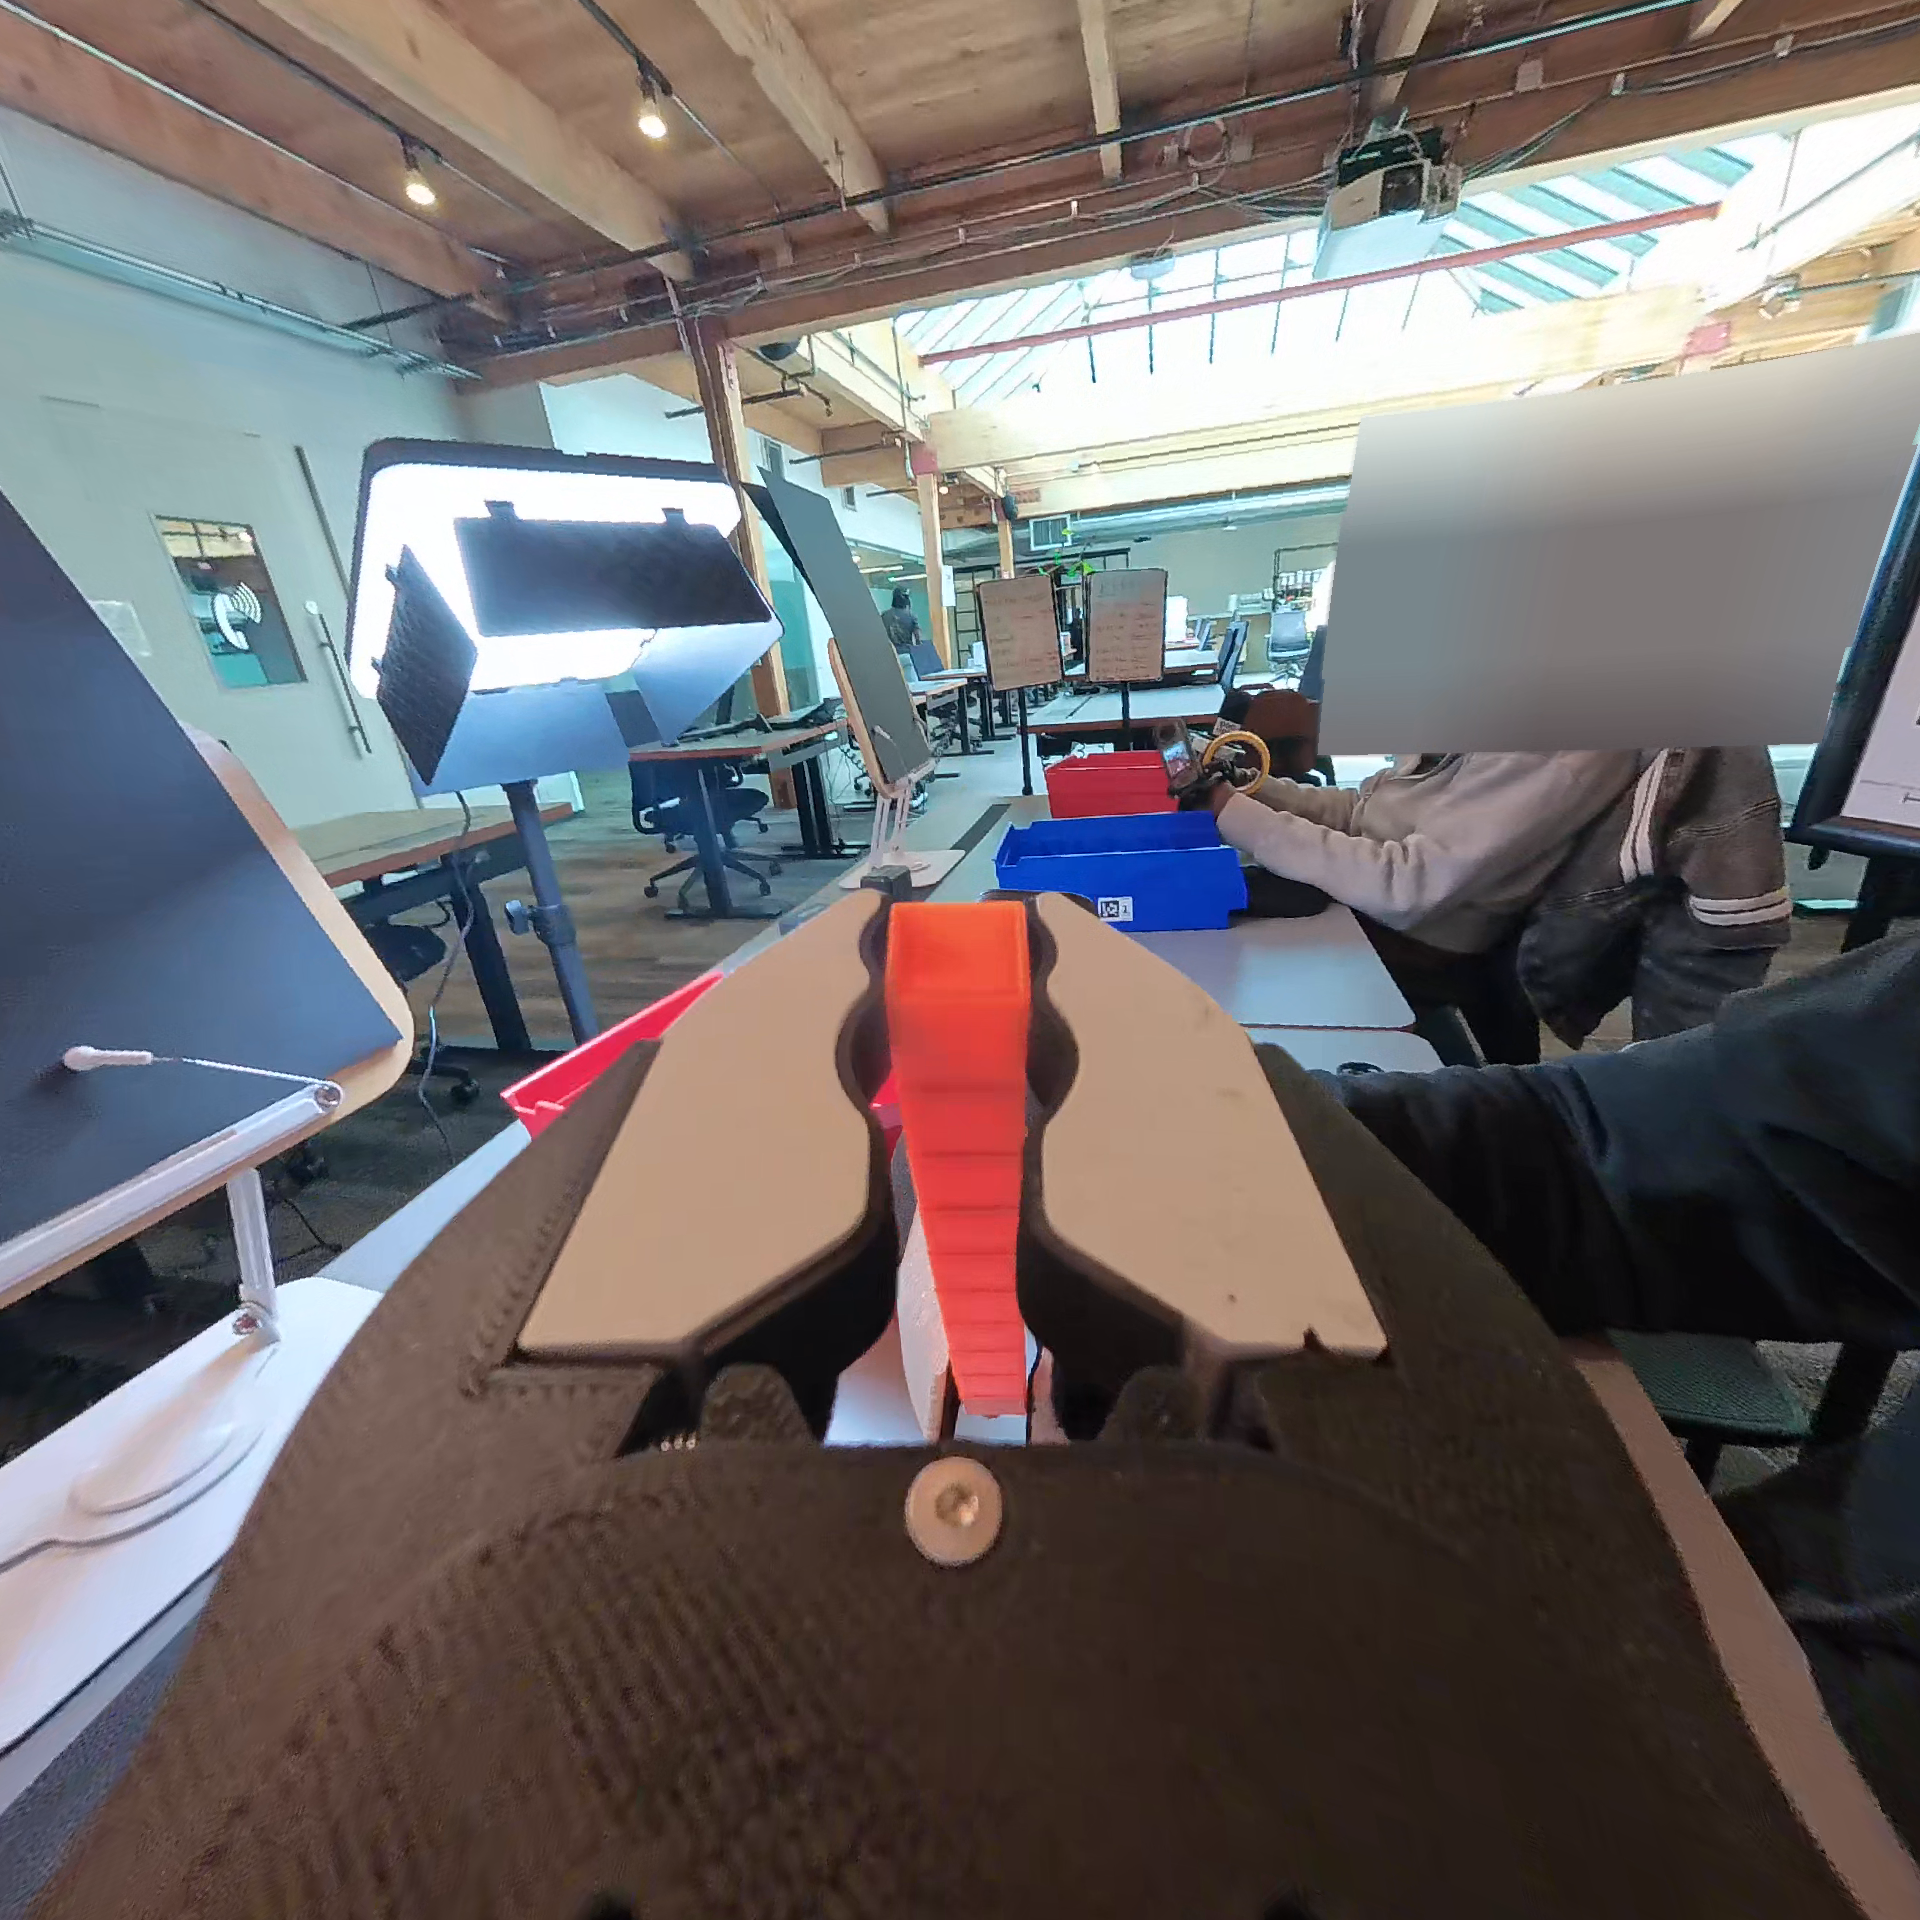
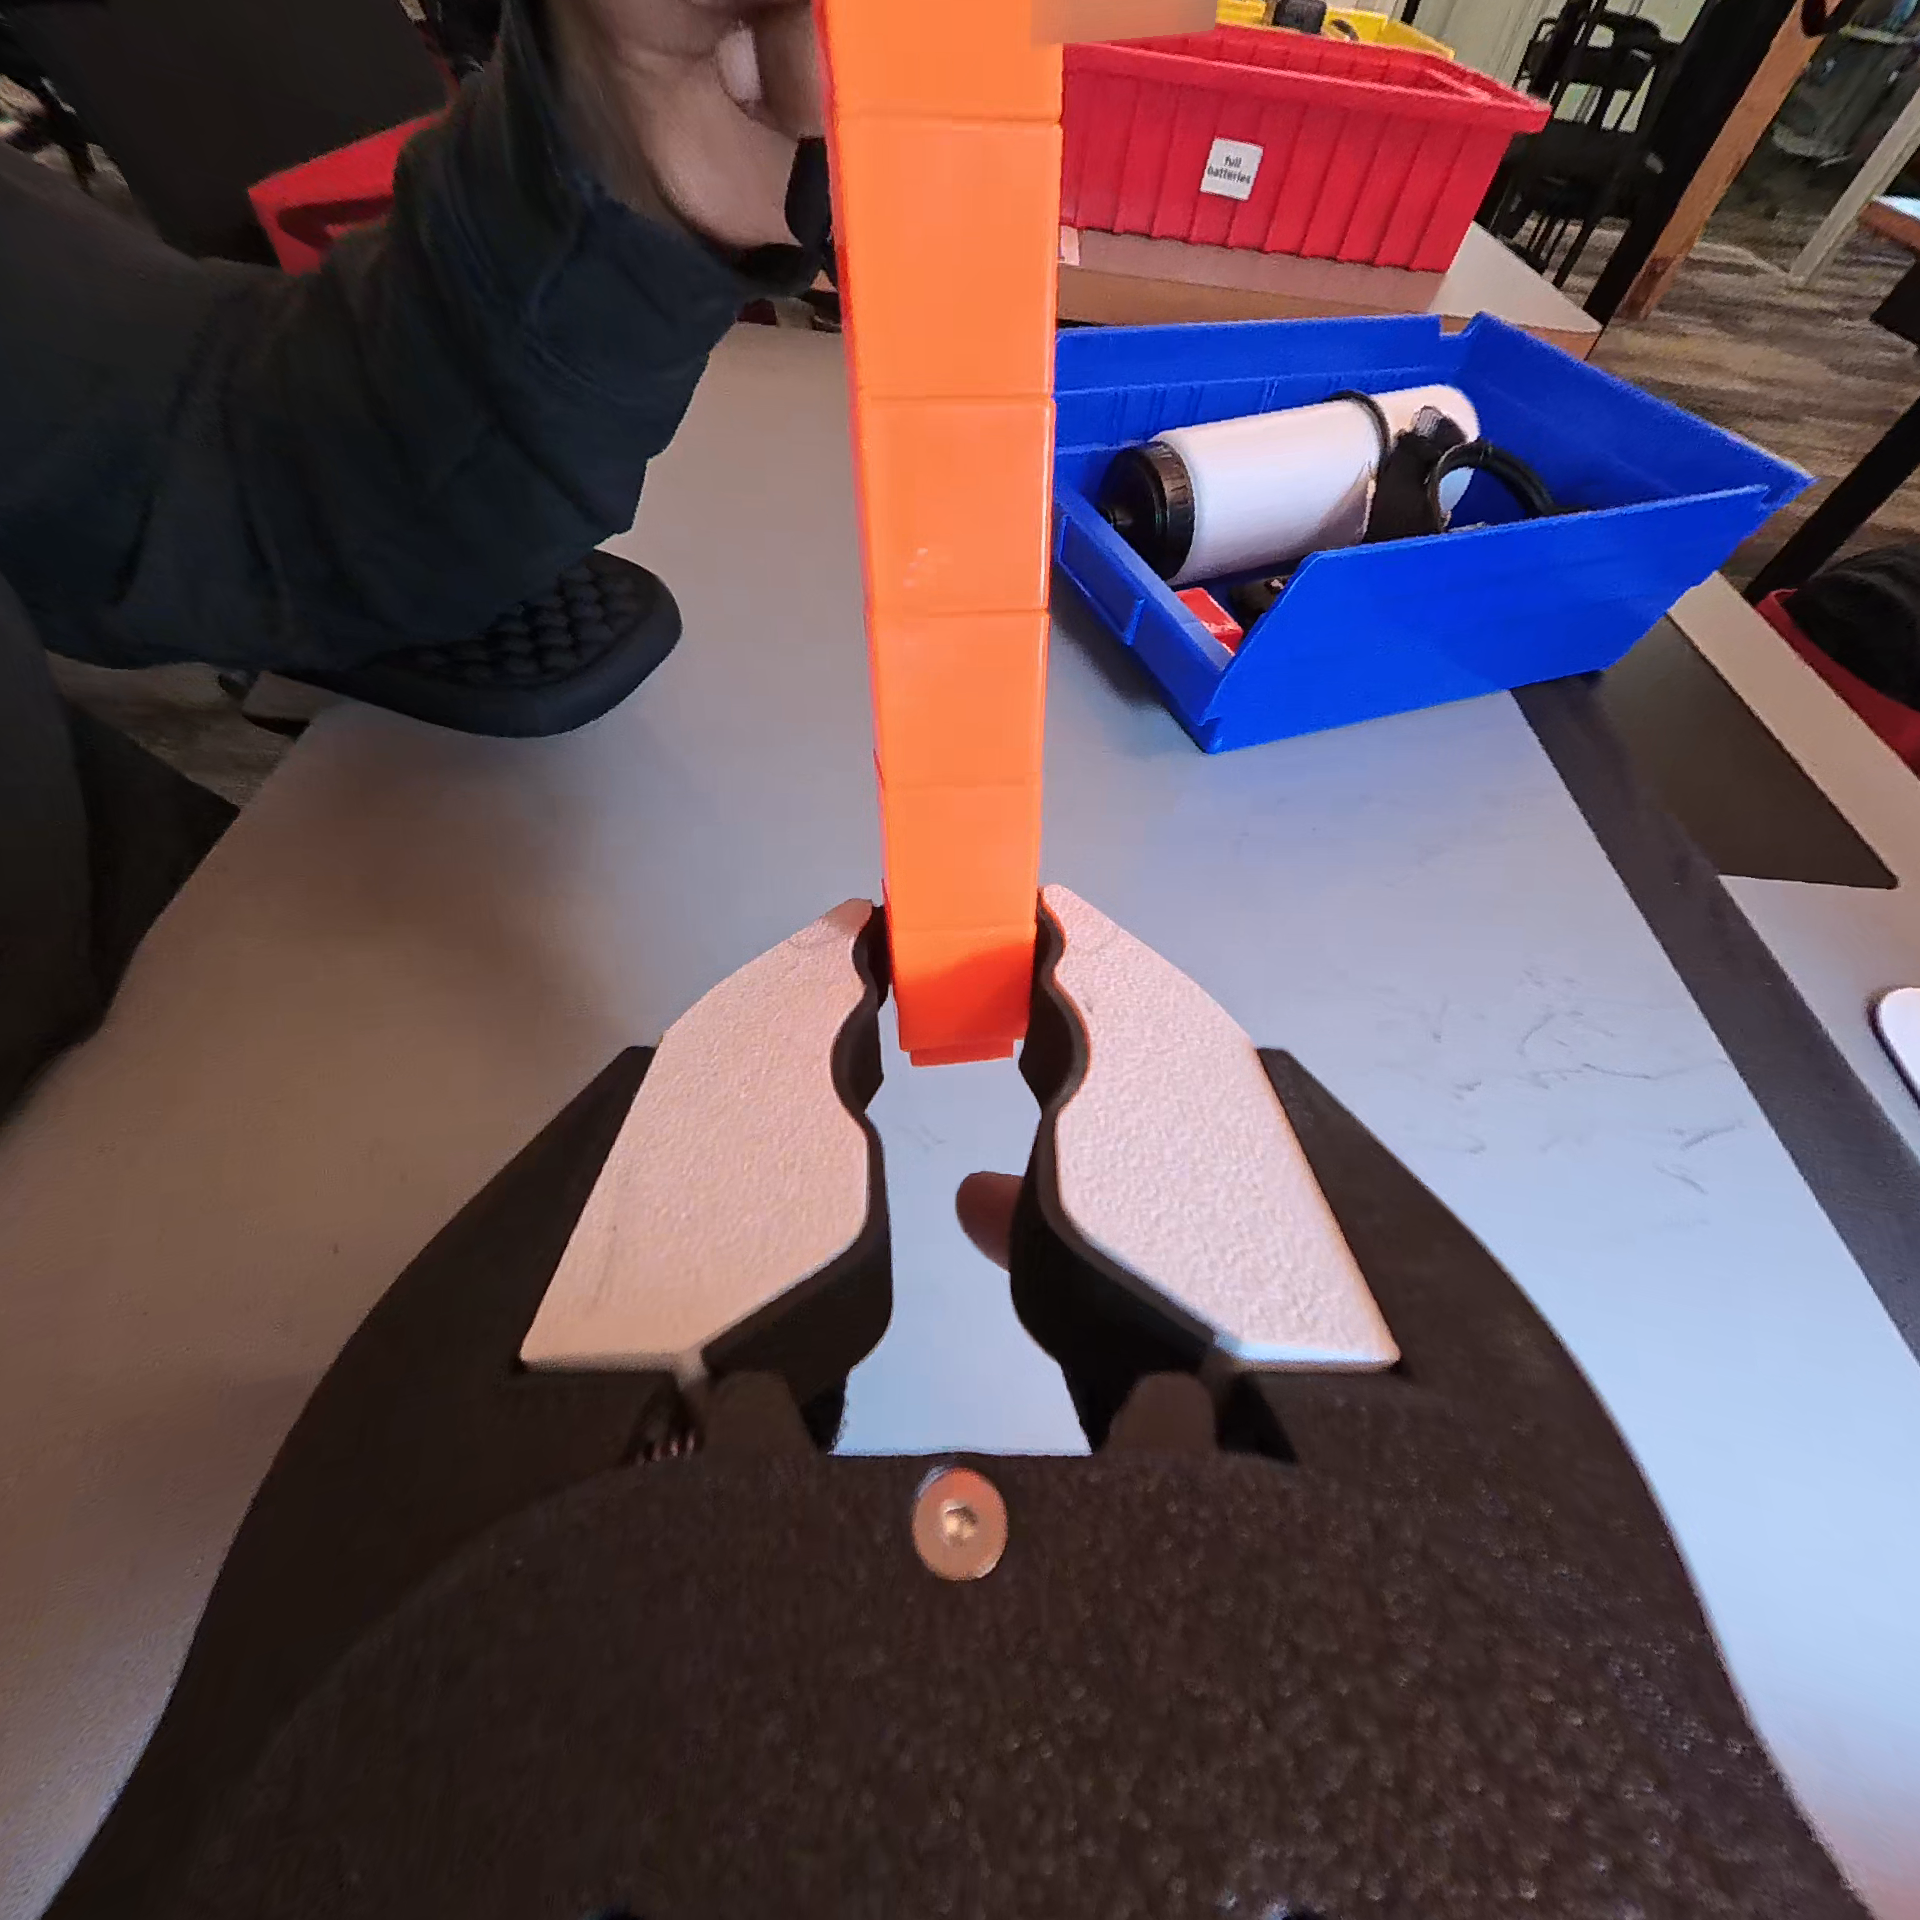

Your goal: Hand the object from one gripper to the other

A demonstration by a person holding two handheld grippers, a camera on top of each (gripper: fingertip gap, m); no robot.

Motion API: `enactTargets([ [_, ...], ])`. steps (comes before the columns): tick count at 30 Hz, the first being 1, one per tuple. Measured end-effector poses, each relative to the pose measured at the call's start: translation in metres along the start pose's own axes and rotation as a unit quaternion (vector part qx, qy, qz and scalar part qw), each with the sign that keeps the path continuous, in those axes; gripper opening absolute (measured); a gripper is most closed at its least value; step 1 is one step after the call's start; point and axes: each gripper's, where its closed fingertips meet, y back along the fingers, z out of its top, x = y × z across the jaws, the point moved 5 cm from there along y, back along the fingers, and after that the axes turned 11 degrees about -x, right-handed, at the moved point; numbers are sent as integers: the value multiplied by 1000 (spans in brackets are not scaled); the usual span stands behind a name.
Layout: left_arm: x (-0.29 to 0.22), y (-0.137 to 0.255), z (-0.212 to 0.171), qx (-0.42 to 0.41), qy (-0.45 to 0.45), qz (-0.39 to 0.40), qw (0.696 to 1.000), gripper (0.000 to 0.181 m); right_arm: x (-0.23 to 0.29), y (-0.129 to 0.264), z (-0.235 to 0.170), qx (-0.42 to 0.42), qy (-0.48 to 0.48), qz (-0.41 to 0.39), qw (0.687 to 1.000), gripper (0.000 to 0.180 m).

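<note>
A long orange bar of stacked cubes point(image 2: 951, 520) is held above the grey table point(image 2: 468, 987). My right gripper point(image 2: 958, 935) is shut on the bar's lower end, which sits between its fingertips. The bar rises out of the top of the right wrist view, beside a hand in a dark sleeve point(image 2: 686, 114). In the left wrist view the orange bar point(image 1: 961, 1091) runs from my left gripper's fingertips back towards the camera. My left gripper point(image 1: 958, 935) is shut on the bar's far end. The bar's near end is partly hidden behind the gripper body.
A blue bin point(image 2: 1455, 644) holding a white cylinder point(image 2: 1278, 488) stands at the right on the table, with a red bin point(image 2: 1278, 135) behind it. Across the table sits a person point(image 1: 1507, 852) beside another blue bin point(image 1: 1122, 862). Black boards on stands point(image 1: 156, 935) stand at the left. There is about 20 cm between the tips of the two grippers.
</note>
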Motion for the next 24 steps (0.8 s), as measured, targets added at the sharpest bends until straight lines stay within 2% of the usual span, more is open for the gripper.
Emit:
enactTargets([
  [3,-1,-3,-7,32,-5,-2,999,22,-1,-4,-8,25,2,-10,1000,24],
  [5,-2,-4,-11,56,-12,-6,998,22,-1,-5,-8,37,13,-20,999,41],
  [7,-2,-3,-15,79,-8,-6,997,22,1,-4,5,19,14,-26,999,52],
  [9,-2,-3,-19,95,3,-11,995,23,4,-2,26,-21,29,-37,999,54],
  [15,-3,-6,-39,142,43,-25,989,22,16,5,79,-150,28,-53,987,43],
  [24,-11,-13,-57,172,73,-51,981,22,11,6,82,-215,-56,-28,975,29],
])
